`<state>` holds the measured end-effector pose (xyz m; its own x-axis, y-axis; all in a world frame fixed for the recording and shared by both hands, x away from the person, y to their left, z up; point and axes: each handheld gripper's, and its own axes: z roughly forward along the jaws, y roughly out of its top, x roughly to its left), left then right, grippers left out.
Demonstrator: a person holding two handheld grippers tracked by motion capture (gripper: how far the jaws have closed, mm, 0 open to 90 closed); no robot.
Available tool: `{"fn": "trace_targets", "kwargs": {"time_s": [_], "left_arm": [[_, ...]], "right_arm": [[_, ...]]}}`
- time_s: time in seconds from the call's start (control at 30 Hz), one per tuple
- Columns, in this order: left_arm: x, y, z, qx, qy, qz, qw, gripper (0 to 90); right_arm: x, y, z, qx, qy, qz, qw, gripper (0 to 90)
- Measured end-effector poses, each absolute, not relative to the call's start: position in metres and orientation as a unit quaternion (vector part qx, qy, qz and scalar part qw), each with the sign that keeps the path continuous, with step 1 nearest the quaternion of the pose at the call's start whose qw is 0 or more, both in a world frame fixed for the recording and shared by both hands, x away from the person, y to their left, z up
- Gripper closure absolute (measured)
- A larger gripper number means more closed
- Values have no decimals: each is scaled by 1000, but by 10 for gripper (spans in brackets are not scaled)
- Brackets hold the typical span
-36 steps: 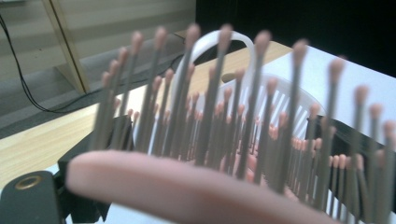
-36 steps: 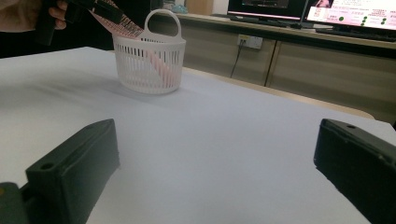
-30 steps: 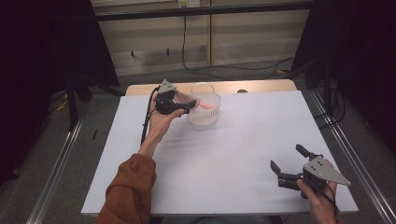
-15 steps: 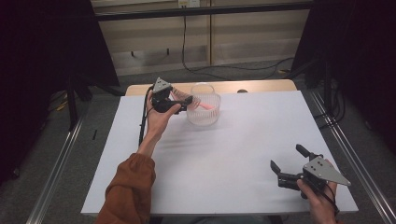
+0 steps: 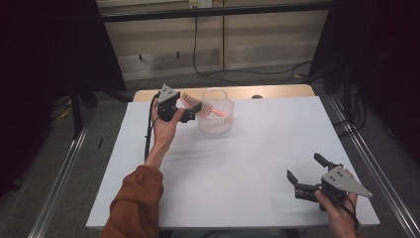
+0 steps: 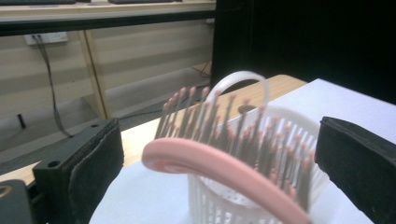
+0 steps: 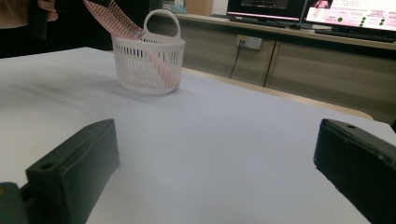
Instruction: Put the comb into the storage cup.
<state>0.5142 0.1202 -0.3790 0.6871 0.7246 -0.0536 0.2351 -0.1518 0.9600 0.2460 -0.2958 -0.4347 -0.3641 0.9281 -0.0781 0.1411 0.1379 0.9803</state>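
A pink hairbrush (image 5: 200,105) stands slanted in a white plastic basket (image 5: 216,120) at the far middle of the white table (image 5: 247,163). Its bristled head leans out over the basket's left rim. My left gripper (image 5: 194,113) is open just left of the basket. In the left gripper view the hairbrush (image 6: 224,163) lies between the wide-apart jaws of the left gripper (image 6: 224,156) and touches neither, with the basket (image 6: 285,119) behind it. My right gripper (image 5: 306,168) is held open and empty above the near right of the table. In the right gripper view the right gripper (image 7: 215,163) faces the distant basket (image 7: 148,63) and hairbrush (image 7: 112,18).
A wooden strip (image 5: 277,91) edges the table's far side. Metal rails (image 5: 366,163) run along the floor on both sides. The left gripper's cable (image 5: 147,134) hangs beside the forearm in an orange sleeve (image 5: 136,203).
My left gripper has drawn back a little to the left, away from the basket, and the hairbrush stays leaning in the basket. The right gripper has not moved.
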Motion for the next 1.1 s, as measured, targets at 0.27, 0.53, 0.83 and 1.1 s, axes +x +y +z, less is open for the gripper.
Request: {"fn": "trace_targets", "kwargs": {"time_s": [0.27,0.53,0.83,1.1], "left_arm": [[508,124,-381,717,322,240,570,24],[504,128,-379,713,326,249,569,24],[499,129,-374,711,321,257,570,26],[492,134,-373,707,325,265,569,26]], "right_arm": [[246,-296,-435,412,648,511,385,0],[247,-297,-435,414,648,512,384,0],[247,-299,-436,419,645,511,384,0],[245,-300,-436,420,641,512,388,0]]}}
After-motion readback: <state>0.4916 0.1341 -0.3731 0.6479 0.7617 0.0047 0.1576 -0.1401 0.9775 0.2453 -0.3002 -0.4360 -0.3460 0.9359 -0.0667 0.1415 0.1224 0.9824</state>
